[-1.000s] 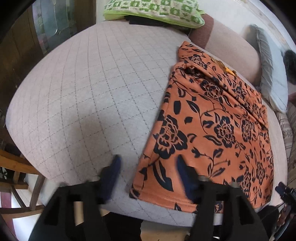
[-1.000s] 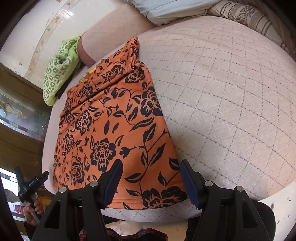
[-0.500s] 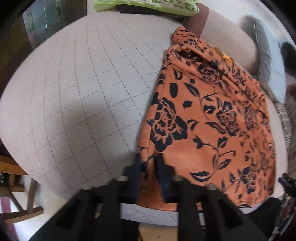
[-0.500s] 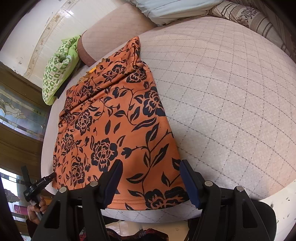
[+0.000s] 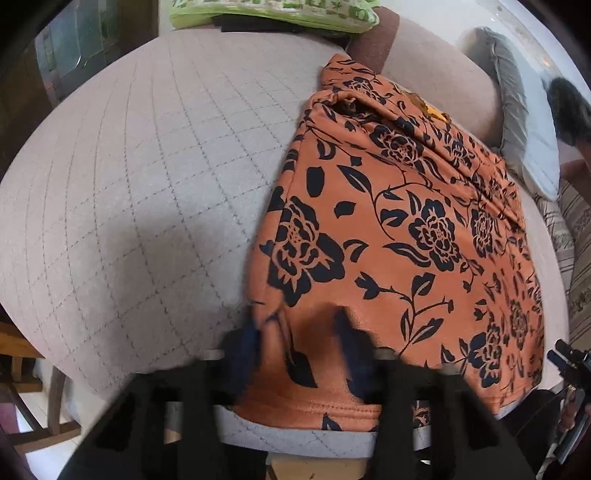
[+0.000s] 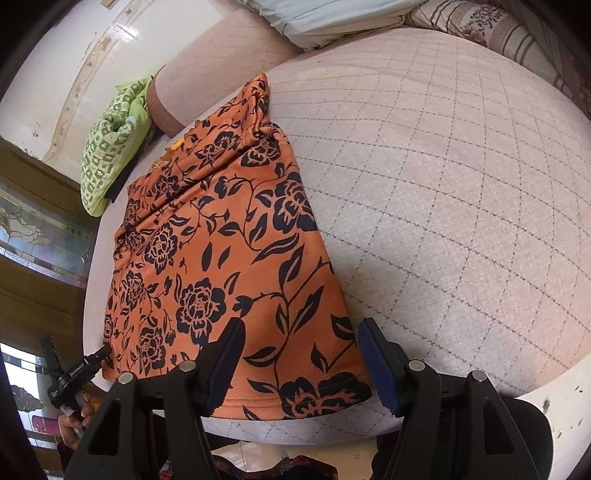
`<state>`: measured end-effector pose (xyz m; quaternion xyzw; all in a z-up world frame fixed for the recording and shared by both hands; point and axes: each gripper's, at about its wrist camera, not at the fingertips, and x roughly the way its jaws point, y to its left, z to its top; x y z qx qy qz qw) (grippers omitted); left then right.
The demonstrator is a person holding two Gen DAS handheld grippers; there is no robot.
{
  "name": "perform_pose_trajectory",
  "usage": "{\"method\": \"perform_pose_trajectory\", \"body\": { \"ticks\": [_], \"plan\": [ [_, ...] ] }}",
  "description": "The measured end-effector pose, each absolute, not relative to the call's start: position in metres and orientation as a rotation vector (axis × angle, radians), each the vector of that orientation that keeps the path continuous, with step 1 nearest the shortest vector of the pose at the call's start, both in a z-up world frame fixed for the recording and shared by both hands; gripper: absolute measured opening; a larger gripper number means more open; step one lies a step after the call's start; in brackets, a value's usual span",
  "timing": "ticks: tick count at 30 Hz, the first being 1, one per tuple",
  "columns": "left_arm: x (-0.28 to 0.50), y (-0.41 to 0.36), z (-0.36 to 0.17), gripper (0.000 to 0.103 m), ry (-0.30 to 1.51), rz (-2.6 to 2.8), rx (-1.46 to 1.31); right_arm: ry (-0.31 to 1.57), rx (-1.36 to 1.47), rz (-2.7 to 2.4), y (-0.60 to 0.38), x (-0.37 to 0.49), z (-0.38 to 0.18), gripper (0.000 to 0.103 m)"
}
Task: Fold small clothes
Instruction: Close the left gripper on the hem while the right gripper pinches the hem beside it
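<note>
Orange flowered cloth (image 5: 399,236) lies flat at bed (image 5: 147,184) front edge. Left tool (image 5: 299,332), pinching near corner a moment ago, now spread, blurry. Right tool (image 6: 299,354) spread over other corner. Fold not started.

Free room & obstacles

Quilted bed (image 6: 461,192) lies bare to the right of the orange floral cloth (image 6: 229,251) & bare on its left side too (image 5: 129,177). Far edge blocked: green pillow (image 5: 273,11), brown bolster (image 6: 221,62), grey pillow (image 5: 524,122). Striped cushion (image 6: 498,26) sits at the far right corner. Wooden chair (image 5: 22,384) stands beside the near left edge.
</note>
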<state>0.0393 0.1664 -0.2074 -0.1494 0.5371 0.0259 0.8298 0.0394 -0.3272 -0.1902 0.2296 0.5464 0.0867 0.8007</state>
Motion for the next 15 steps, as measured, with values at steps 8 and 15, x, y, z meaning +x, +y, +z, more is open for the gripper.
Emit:
{"method": "perform_pose_trajectory", "body": {
  "ticks": [8,15],
  "plan": [
    [0.046,0.163,-0.209,0.014,1.133,0.042,-0.318,1.166,0.461,0.146,-0.323,0.045,-0.202,0.066],
    [0.047,0.158,-0.209,0.009,1.110,0.034,-0.311,1.157,0.337,0.150,-0.304,0.047,-0.213,0.063]
  ]
}}
